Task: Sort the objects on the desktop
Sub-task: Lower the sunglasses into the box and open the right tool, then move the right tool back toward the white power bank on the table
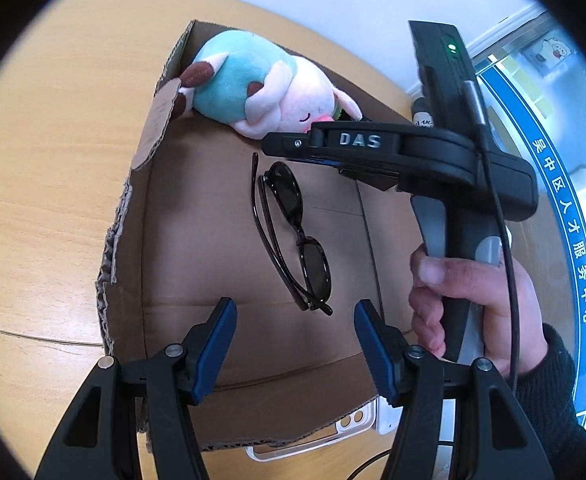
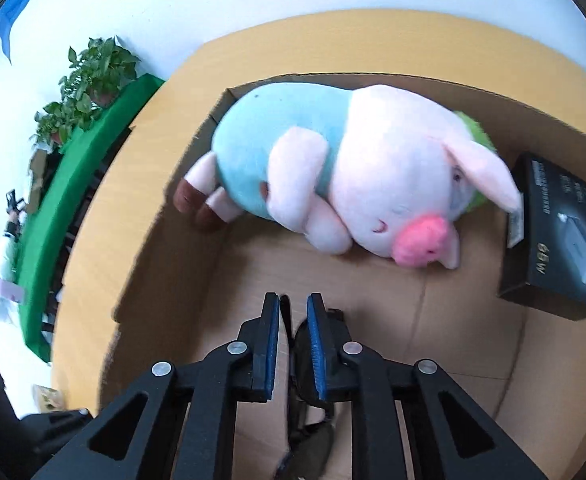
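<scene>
An open cardboard box point(image 1: 161, 208) lies on the wooden table point(image 1: 53, 160). Black sunglasses point(image 1: 293, 236) lie flat on its floor, and a pink and teal plush pig point(image 1: 253, 84) rests at the far end. My left gripper point(image 1: 295, 308) hovers open over the near part of the box, nothing between its fingers. My right gripper point(image 1: 271, 146), held by a hand point(image 1: 473, 300), hangs above the glasses' far end. In the right wrist view its jaws point(image 2: 293, 300) stand a narrow gap apart, gripping nothing. The sunglasses point(image 2: 313, 440) show below them, with the pig point(image 2: 353, 168) ahead.
A black product carton point(image 2: 561, 236) stands in the box's right corner beside the pig's head. A white phone point(image 1: 353, 420) pokes out under the box's near edge. Potted plants point(image 2: 93, 76) and a green surface point(image 2: 73, 184) lie beyond the table's left side.
</scene>
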